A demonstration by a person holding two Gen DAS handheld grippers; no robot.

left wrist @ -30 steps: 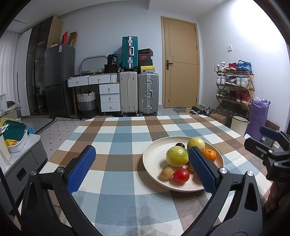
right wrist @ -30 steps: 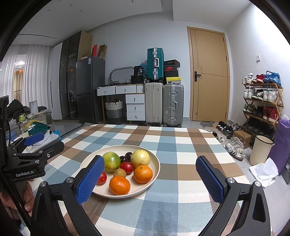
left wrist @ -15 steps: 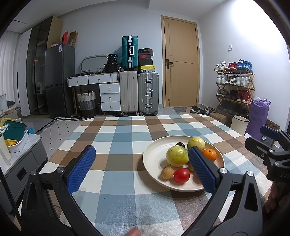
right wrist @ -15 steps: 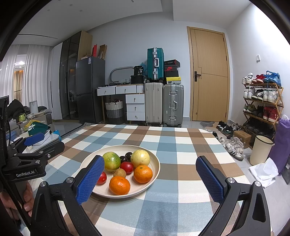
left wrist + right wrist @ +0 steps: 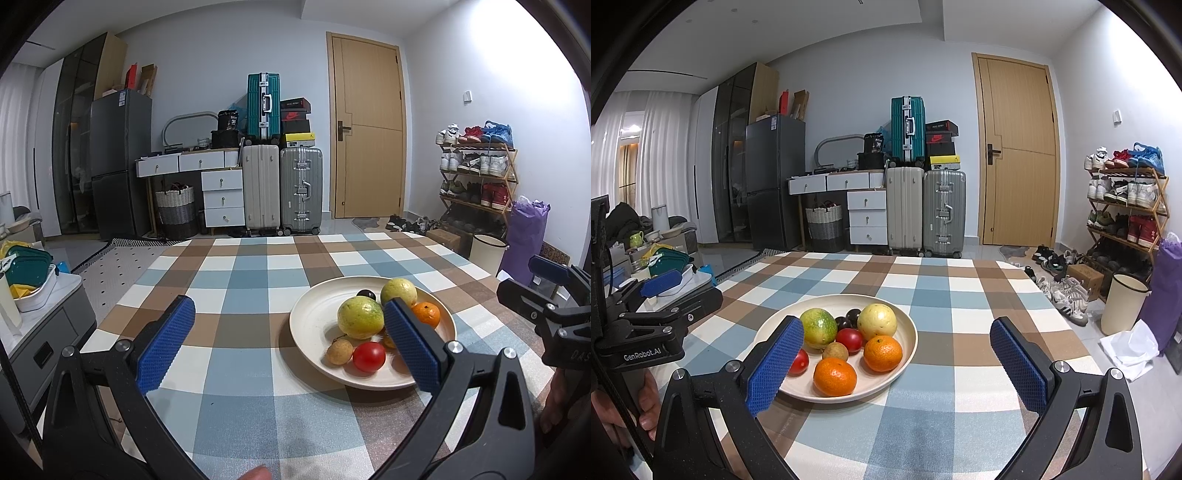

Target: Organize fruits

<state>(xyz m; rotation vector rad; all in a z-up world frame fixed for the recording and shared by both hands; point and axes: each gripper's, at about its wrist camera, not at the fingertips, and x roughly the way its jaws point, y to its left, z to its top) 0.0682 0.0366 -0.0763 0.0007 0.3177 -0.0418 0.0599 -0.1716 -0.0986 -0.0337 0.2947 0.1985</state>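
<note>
A cream plate (image 5: 314, 328) (image 5: 908, 332) of fruit sits on the checked tablecloth. It holds a green-yellow fruit (image 5: 818, 328), a pale yellow fruit (image 5: 877, 320), two oranges (image 5: 834, 376), red tomatoes (image 5: 849, 339), dark plums (image 5: 853, 315) and a small brown fruit (image 5: 339, 351). My left gripper (image 5: 288, 343) is open and empty, left of the plate, its right finger in front of the fruit. My right gripper (image 5: 897, 363) is open and empty, just right of the plate, its left finger over the plate's near edge.
The checked table (image 5: 960, 295) ends at the far side and on the right. Behind stand suitcases (image 5: 927, 210), a drawer unit, a fridge and a door. A shoe rack (image 5: 1126, 206), a bin and a purple bag are on the right, a low cabinet (image 5: 40, 321) on the left.
</note>
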